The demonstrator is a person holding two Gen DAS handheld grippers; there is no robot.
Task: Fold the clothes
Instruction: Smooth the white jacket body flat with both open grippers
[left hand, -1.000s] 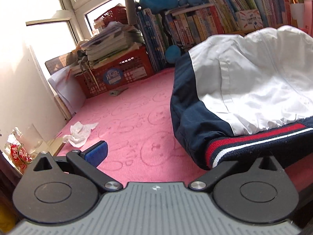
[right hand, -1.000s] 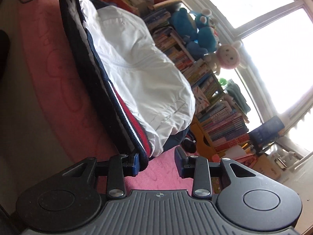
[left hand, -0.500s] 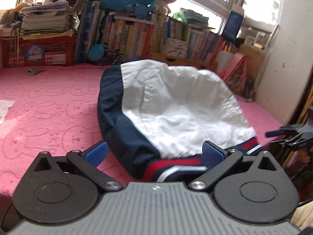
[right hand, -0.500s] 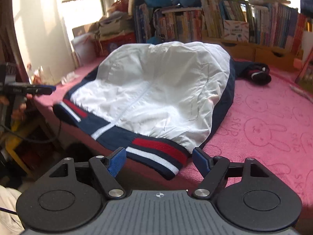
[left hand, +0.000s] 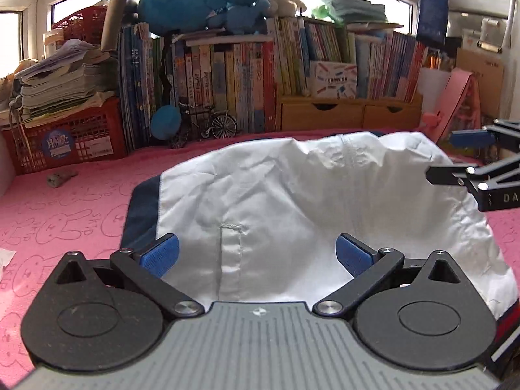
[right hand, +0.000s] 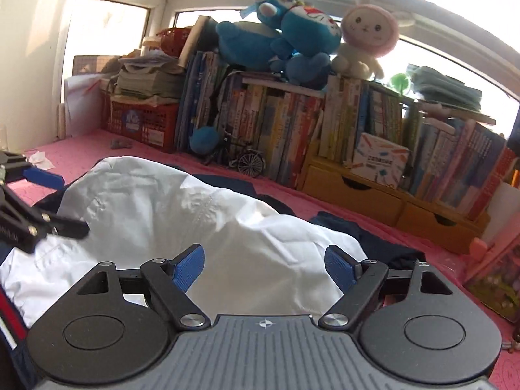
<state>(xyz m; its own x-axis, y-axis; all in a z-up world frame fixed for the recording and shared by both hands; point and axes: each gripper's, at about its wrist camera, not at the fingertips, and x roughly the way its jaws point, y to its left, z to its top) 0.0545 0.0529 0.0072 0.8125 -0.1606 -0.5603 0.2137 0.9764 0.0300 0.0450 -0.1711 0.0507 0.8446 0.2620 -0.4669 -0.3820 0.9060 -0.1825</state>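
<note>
A white jacket (left hand: 292,208) with navy sides and a red, white and navy striped hem lies bunched on the pink bunny-print mat (left hand: 65,214). My left gripper (left hand: 256,256) is open and empty, just above the jacket's near left part. My right gripper (right hand: 265,266) is open and empty over the jacket's (right hand: 201,224) right part. Each gripper shows in the other's view: the right one at the right edge (left hand: 455,156), the left one at the left edge (right hand: 55,201). The navy sleeve (right hand: 357,230) lies behind the white panel.
Rows of books (left hand: 260,81) and wooden drawers (left hand: 351,113) line the back, with plush toys (right hand: 292,39) on top. A red crate (left hand: 65,136) of papers stands back left. A toy bicycle (left hand: 208,126) and a crumpled tissue (right hand: 40,159) lie on the mat.
Both grippers have let go of the striped hem and risen. They now point level over the jacket, which has settled onto the mat.
</note>
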